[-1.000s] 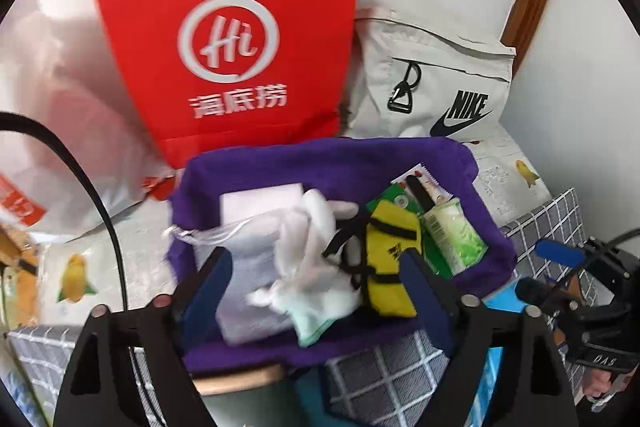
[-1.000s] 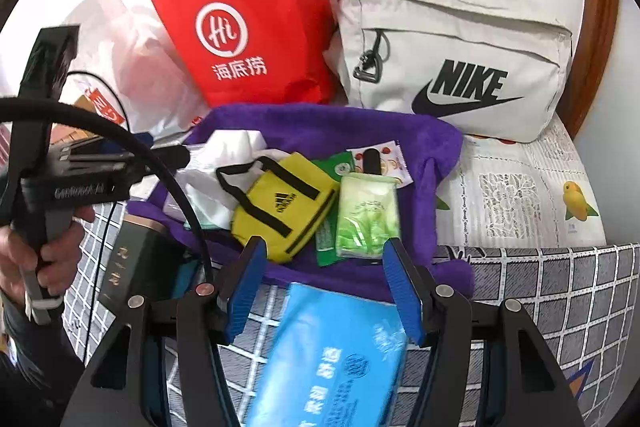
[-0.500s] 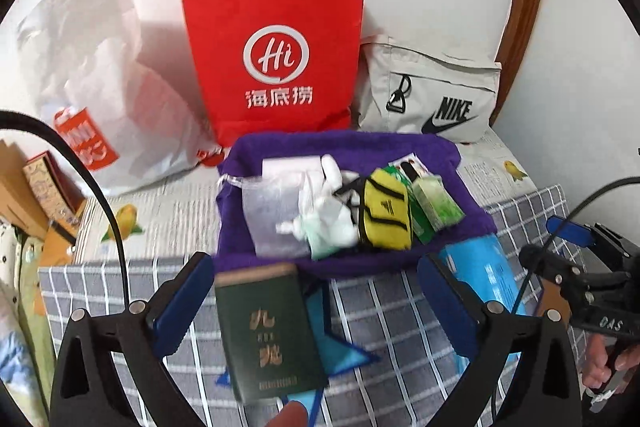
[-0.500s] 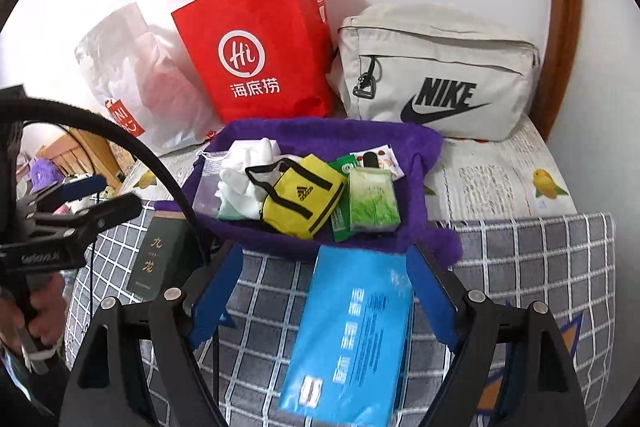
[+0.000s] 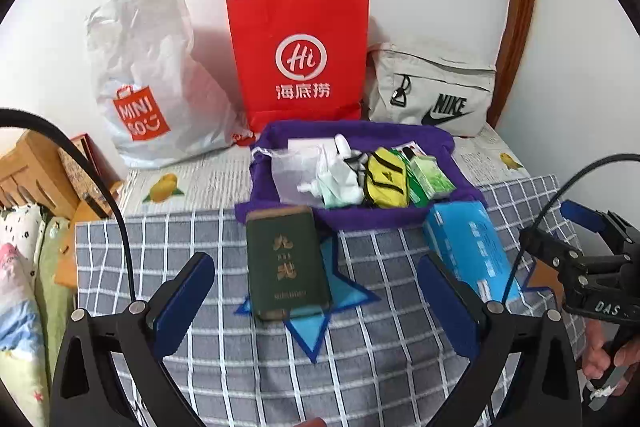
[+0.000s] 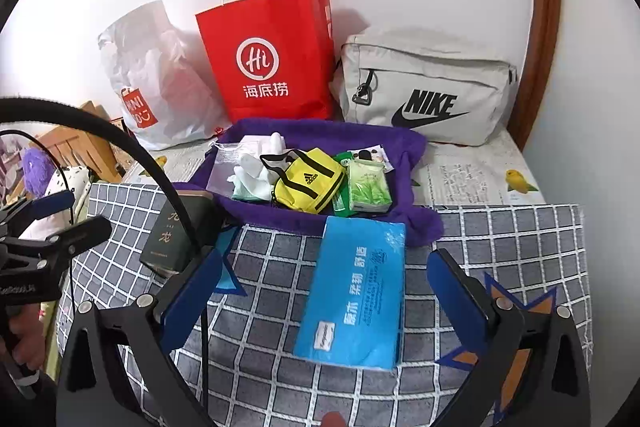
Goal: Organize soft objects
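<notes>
A grey checked cloth (image 5: 224,327) is covering the surface, with a white wall behind. In the upper middle of both views a purple cloth bin (image 6: 404,147) is sitting on it, holding a yellow pouch (image 6: 308,183), a green tissue pack (image 6: 368,189) and a white glove (image 6: 256,171). A red paper bag (image 5: 300,55), a white plastic bag (image 5: 148,75) and a grey Nike bag (image 6: 428,87) are standing against the wall behind it. A dark green box (image 5: 286,263) is lying in front of the bin at centre-left; a blue tissue pack (image 6: 356,291) is lying at centre-right. The left gripper (image 5: 316,301) is gaping wide, holding nothing. The right gripper (image 6: 324,301) has just been opening, its jaws wide apart with the blue pack lying on the cloth beyond them, untouched.
</notes>
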The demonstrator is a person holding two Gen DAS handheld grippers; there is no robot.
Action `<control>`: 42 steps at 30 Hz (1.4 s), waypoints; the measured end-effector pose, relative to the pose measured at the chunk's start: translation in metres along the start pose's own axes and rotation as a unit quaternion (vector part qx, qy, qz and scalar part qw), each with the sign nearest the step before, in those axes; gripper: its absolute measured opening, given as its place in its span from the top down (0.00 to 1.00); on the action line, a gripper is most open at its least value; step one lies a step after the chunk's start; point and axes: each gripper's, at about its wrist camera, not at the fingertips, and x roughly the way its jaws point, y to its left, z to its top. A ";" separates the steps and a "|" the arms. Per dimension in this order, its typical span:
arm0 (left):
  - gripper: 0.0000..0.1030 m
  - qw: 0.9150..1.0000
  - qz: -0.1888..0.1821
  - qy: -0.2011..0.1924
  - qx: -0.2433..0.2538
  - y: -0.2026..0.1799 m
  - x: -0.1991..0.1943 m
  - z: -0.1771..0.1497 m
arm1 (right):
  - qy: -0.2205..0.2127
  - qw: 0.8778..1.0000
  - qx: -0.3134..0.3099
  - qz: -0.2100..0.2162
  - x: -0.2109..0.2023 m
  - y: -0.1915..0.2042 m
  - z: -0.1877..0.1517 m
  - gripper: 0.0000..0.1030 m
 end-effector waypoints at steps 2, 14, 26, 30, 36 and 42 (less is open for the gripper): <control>0.01 1.000 -0.006 0.004 -0.005 0.001 -0.004 -0.008 | 0.000 1.000 0.002 -0.004 -0.005 0.000 -0.005 0.00; 0.01 1.000 0.004 0.010 -0.020 0.002 -0.014 -0.025 | 0.008 1.000 0.020 -0.018 -0.024 -0.008 -0.030 0.00; 0.01 1.000 -0.002 0.009 -0.017 -0.002 -0.019 -0.024 | 0.005 1.000 0.015 -0.018 -0.031 -0.005 -0.030 0.00; 0.01 1.000 -0.001 0.008 -0.014 -0.004 -0.021 -0.025 | 0.005 1.000 0.011 -0.020 -0.033 -0.005 -0.030 0.00; 0.01 1.000 -0.001 0.004 -0.010 -0.006 -0.024 -0.024 | 0.005 1.000 0.011 -0.019 -0.033 -0.005 -0.030 0.00; 0.01 1.000 -0.001 0.006 -0.012 -0.006 -0.024 -0.024 | 0.003 1.000 0.009 -0.021 -0.035 -0.004 -0.031 0.00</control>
